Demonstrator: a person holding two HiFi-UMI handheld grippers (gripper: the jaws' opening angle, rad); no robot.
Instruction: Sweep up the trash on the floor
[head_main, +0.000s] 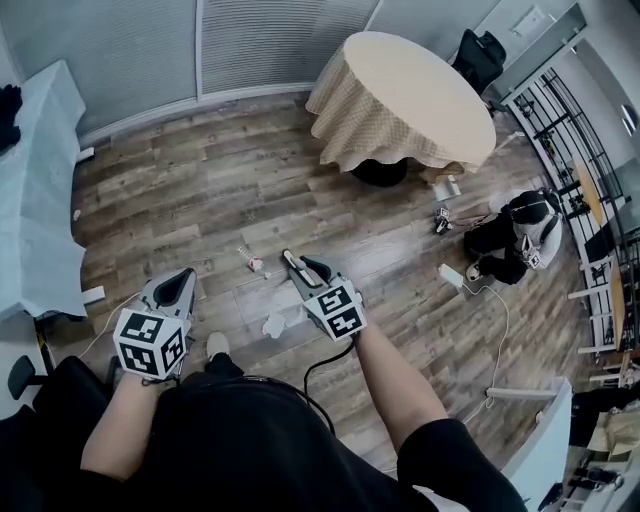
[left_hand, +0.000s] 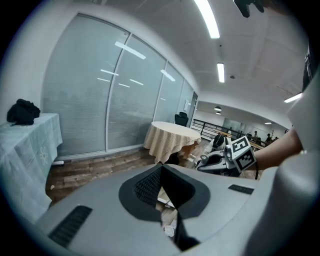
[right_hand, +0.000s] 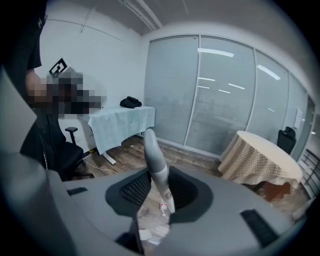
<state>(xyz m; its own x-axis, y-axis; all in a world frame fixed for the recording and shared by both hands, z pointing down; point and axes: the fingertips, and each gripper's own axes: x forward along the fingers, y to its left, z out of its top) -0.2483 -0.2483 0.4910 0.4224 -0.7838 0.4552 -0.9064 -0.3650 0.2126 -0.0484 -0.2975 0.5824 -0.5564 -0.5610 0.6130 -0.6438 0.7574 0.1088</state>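
Note:
On the wood floor ahead of my feet lie a crumpled white paper (head_main: 273, 325) and a small wrapper with red on it (head_main: 252, 262). My right gripper (head_main: 298, 266) is shut on a grey and white handle (head_main: 291, 262) just right of the wrapper. In the right gripper view the handle (right_hand: 154, 155) rises between the jaws of the right gripper (right_hand: 159, 186), with the wrapper (right_hand: 163, 206) and paper (right_hand: 150, 233) below it. My left gripper (head_main: 183, 278) hangs at the left with its jaws together and nothing in them. The left gripper (left_hand: 161, 172) looks over paper scraps (left_hand: 168, 229).
A round table with a yellow cloth (head_main: 400, 95) stands far ahead. A table with a pale blue cloth (head_main: 40, 190) lines the left. Dark bags (head_main: 515, 240), small items and a white cable (head_main: 500, 330) lie at the right, by a railing (head_main: 560, 130). An office chair base (head_main: 20, 375) sits near left.

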